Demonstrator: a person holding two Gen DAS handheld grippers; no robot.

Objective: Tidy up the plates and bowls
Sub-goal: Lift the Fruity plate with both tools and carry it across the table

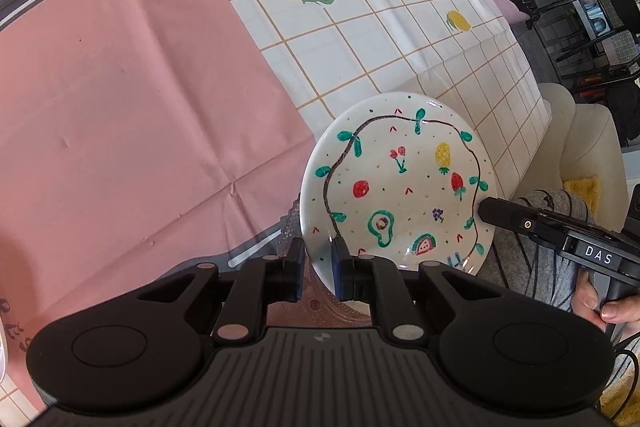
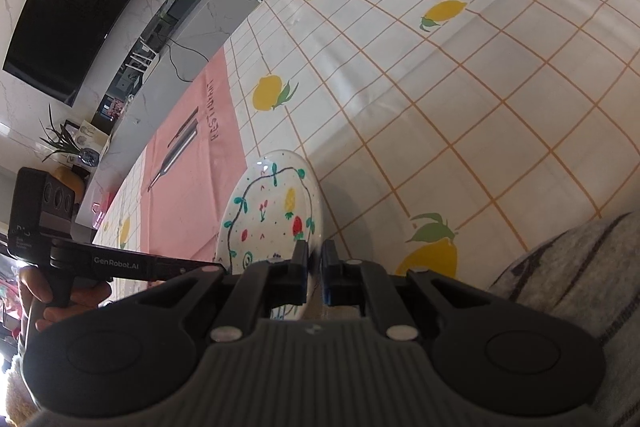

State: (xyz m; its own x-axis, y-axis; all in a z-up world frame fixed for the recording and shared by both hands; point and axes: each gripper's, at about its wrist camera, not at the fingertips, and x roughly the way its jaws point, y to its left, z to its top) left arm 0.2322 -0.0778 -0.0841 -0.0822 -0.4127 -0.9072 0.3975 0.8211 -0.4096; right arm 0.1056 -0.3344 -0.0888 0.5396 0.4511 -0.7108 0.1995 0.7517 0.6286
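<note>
The left hand-held gripper (image 1: 318,269) is clenched on the near rim of the plate (image 1: 400,183), 1 pad on each face of the rim. The right hand-held gripper (image 2: 315,273) is clenched on the same plate at its opposite rim, seen edge-on from that side, so both hands carry it and neither is nearer than the other. The plate spreads forward and away from each pair of jaws, its painted fruit face turned up and tilted toward the left camera. It is round, so it has no real long axis; the line that matters runs across it from 1 grip to the other. It seems to be held just above the tabletop (image 1: 360,39), over the lemon-checked cloth, at the near edge by the person's grey sleeve (image 1: 540,251). A clear patterned glass dish (image 1: 340,307) lies just beneath the left jaws, and a pink placemat (image 1: 120,107) stretches to the left. Judging by this, any coming move depends on both hands travelling together, keeping the plate level.
</note>
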